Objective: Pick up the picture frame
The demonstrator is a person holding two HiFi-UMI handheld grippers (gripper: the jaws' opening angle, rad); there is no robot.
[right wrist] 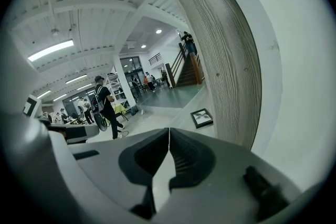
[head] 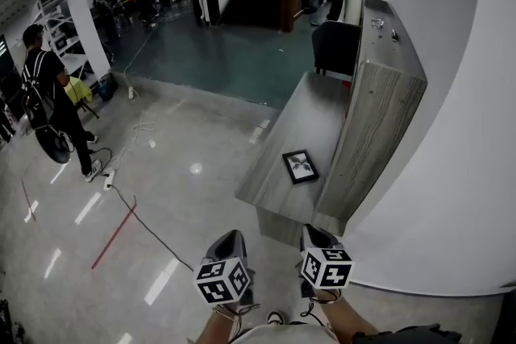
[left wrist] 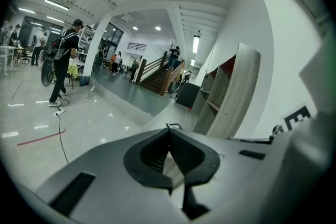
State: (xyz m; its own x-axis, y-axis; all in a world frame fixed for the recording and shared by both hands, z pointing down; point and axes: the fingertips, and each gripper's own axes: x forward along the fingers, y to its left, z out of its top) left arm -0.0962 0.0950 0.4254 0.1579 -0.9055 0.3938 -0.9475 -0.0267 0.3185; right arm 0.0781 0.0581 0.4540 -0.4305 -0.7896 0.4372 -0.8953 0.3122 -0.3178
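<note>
1. One glossy pale floor (head: pixel 161 173), spread ahead of the left gripper (head: pixel 232 238) and the right gripper (head: pixel 314 231), and out to the left.
2. Long grey wood-grain desk (head: pixel 314 109) with a tall grey side panel (head: pixel 375 141), ahead of both grippers, nearer the right one.
3. Left gripper: jaws clenched together on nothing, short of the desk's near end.
4. Right gripper: jaws likewise pressed together, empty, near the left one.
5. Small black rectangular picture frame (head: pixel 300 166), flat on the desk, ahead of the right gripper, apart from both.
</note>
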